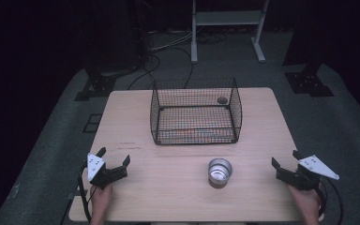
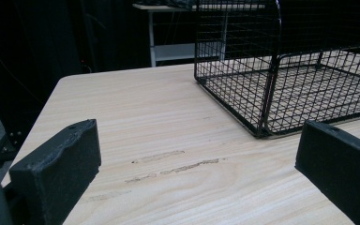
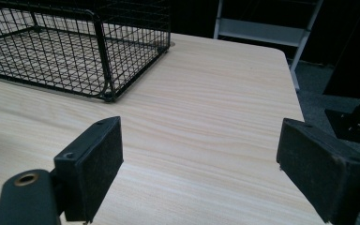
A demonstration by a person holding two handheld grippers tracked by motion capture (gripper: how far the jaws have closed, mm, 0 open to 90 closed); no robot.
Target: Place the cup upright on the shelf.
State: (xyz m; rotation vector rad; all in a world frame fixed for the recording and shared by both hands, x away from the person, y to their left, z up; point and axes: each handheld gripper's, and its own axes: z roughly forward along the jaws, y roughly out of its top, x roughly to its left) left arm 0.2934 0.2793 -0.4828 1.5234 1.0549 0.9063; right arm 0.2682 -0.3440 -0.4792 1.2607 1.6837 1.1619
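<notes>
- A light wooden bench [image 1: 168, 159] with rounded corners is seen from above, standing on a grey floor in a dark room.
- A black wire-mesh basket [image 1: 195, 111], rectangular and open at the top, is placed on the far middle of the bench; a small dark round thing [image 1: 222, 100] is seen at its far right corner, too small to be told further.
- A small shiny metal cup [image 1: 220, 172], round and upright, is set on the near half of the bench, a little right of the middle, in front of the basket and well apart from it.
- The left gripper [image 1: 114, 158] is held at the near left of the bench, its black jaws spread wide with nothing between them; in the left gripper view bare wood and the basket's near corner [image 2: 262, 131] are seen between the jaws.
- The right gripper [image 1: 286, 159] is held at the near right edge of the bench, its jaws likewise parted and empty; in the right gripper view the bench top [image 3: 206, 122] is seen between them and the basket [image 3: 75, 51] farther off to the left.
- The metal cup lies between the two grippers, nearer the right one, and is touched by neither.
- A white metal frame [image 1: 227, 21] is seen on the floor beyond the bench.
</notes>
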